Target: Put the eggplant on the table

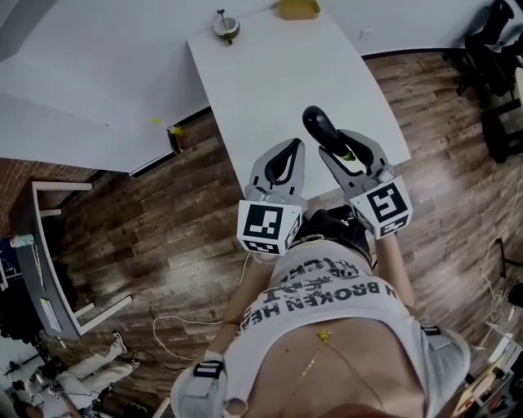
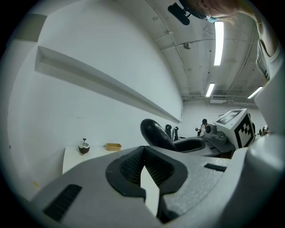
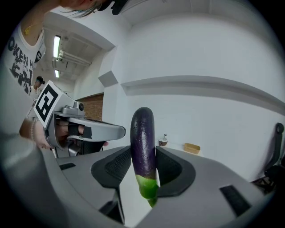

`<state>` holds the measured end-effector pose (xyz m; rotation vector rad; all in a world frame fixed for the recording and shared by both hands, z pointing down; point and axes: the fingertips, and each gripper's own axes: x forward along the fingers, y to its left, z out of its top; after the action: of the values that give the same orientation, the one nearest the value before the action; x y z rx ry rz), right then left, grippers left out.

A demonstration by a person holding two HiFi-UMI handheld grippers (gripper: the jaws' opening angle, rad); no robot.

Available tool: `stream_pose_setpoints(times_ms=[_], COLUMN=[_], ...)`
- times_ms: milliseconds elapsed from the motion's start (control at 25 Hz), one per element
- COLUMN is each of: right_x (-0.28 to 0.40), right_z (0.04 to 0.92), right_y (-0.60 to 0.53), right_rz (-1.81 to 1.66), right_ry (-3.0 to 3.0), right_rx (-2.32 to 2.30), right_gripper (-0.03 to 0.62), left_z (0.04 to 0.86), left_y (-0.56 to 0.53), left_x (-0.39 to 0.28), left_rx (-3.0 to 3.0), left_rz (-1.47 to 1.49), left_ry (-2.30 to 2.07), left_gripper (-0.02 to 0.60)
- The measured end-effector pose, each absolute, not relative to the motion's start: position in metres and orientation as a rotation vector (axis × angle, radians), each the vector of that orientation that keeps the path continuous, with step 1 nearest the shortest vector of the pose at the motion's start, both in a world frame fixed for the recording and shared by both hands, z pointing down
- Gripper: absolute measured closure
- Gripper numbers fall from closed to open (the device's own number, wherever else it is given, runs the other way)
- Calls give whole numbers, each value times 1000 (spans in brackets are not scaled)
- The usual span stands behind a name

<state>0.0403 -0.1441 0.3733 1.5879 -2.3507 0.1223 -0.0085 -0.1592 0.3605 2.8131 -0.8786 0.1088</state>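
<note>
A dark purple eggplant (image 1: 320, 127) with a green stem end stands nearly upright between the jaws of my right gripper (image 1: 341, 142), which is shut on it. It hangs over the near end of the white table (image 1: 270, 90). In the right gripper view the eggplant (image 3: 142, 133) is pinched near its green end by the right gripper (image 3: 141, 156). My left gripper (image 1: 294, 145) is just left of it, also over the table's near end, shut with nothing in it. In the left gripper view the left gripper (image 2: 143, 150) has its tips touching, and the eggplant (image 2: 156, 133) is ahead to the right.
At the table's far end stand a small brown bowl-like object (image 1: 226, 26) and a yellow tray (image 1: 297, 9). Wooden floor surrounds the table. Black chairs (image 1: 494, 49) are at the right, and a grey desk (image 1: 41, 253) is at the left.
</note>
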Motion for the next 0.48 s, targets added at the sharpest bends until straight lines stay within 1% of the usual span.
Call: stream_pose_setpoints(times_ms=[200, 480], right_x=[44, 63], right_z=[382, 379], right_y=[-144, -178], right_rz=[142, 134], right_ry=[-2356, -2405], right_rx=[1561, 1471], right_gripper=[424, 424], left_z=[367, 365], left_y=[-157, -189], left_x=[-2, 13], left_rx=[2802, 2754], left_rz=[134, 132], left_ry=[-885, -986], left_gripper=[583, 583])
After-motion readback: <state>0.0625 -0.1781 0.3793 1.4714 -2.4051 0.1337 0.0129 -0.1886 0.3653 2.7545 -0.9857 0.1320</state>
